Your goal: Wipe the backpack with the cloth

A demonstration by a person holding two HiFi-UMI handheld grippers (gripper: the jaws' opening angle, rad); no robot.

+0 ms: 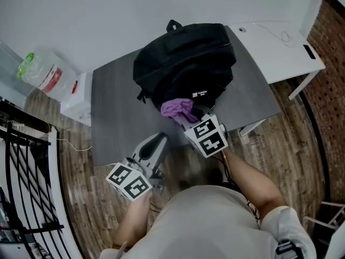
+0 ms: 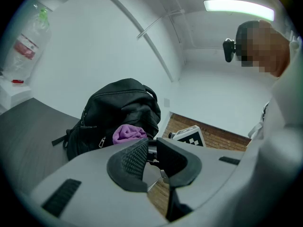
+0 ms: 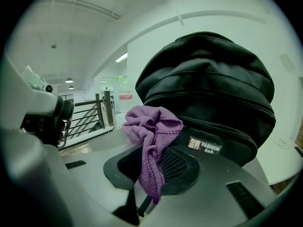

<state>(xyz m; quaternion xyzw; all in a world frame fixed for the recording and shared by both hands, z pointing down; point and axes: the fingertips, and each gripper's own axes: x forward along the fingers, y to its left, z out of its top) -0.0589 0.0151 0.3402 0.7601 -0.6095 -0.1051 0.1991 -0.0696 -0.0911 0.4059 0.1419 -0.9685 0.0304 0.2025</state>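
Observation:
A black backpack point(image 1: 183, 63) lies on the grey table point(image 1: 113, 107); the same backpack point(image 3: 213, 93) fills the right gripper view and shows in the left gripper view point(image 2: 118, 108). My right gripper point(image 1: 190, 122) is shut on a crumpled purple cloth point(image 1: 180, 111) at the backpack's near end. The cloth point(image 3: 151, 131) hangs down between the jaws of the right gripper point(image 3: 154, 162), next to the bag's label. My left gripper point(image 1: 157, 140) hovers at the table's near edge, apart from the bag. Its jaws point(image 2: 149, 148) stand together with nothing between them.
A white desk point(image 1: 280, 47) adjoins the table on the right, with a brick wall point(image 1: 331, 90) beyond it. A large water jug point(image 1: 46, 72) and a white box point(image 1: 78, 93) stand at the left. A black railing point(image 1: 21, 161) runs along the wooden floor at the left.

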